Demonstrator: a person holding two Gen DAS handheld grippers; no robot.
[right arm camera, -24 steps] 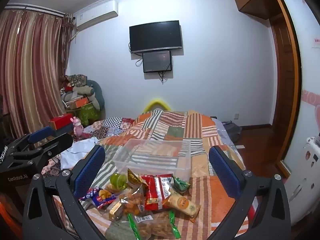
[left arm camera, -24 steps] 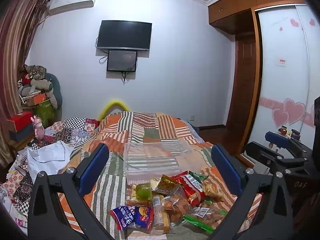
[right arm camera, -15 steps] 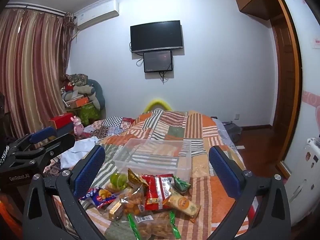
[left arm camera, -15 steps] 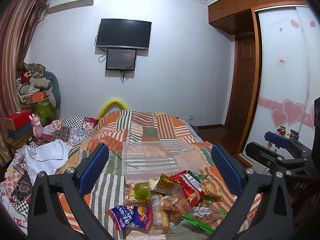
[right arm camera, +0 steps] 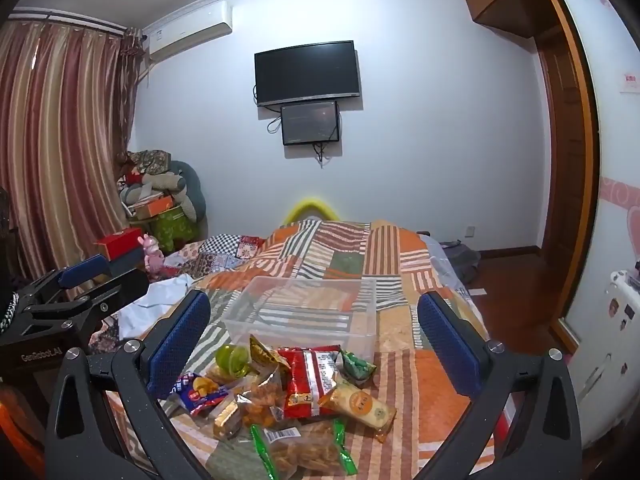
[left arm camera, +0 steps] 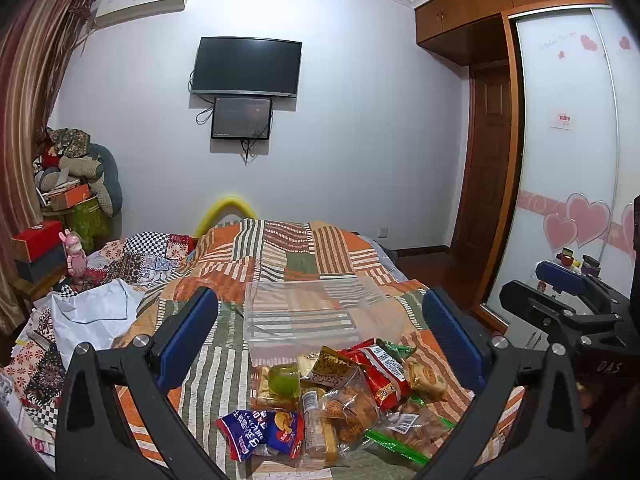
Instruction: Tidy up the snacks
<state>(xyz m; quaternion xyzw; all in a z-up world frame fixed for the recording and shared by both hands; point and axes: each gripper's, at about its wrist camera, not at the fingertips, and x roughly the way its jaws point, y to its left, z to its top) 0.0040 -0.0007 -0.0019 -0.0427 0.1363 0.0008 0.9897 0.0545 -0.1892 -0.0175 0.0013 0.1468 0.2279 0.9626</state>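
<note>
A pile of snack packets (left arm camera: pixel 336 396) lies on the striped bedspread, also in the right wrist view (right arm camera: pixel 288 392). It includes a red bag (right arm camera: pixel 310 380), a blue bag (left arm camera: pixel 260 432), a green jelly cup (left arm camera: pixel 285 380) and a yellow biscuit pack (right arm camera: pixel 360 404). A clear, empty plastic box (left arm camera: pixel 308 316) stands just behind the pile; it shows in the right wrist view too (right arm camera: pixel 304 312). My left gripper (left arm camera: pixel 320 332) is open above the pile, empty. My right gripper (right arm camera: pixel 314 332) is open and empty, to the right of the left one.
The bed (left arm camera: pixel 280 252) runs to the far wall under a TV (left arm camera: pixel 246 66). White cloth (left arm camera: pixel 92 316) and patterned quilts lie on the left. Boxes and cushions (left arm camera: pixel 72 188) pile by the curtain. A wardrobe (left arm camera: pixel 568 160) and door stand right.
Both grippers stay open and nearly still. The left wrist view has shifted slightly, so the room sits a little more to the left.
</note>
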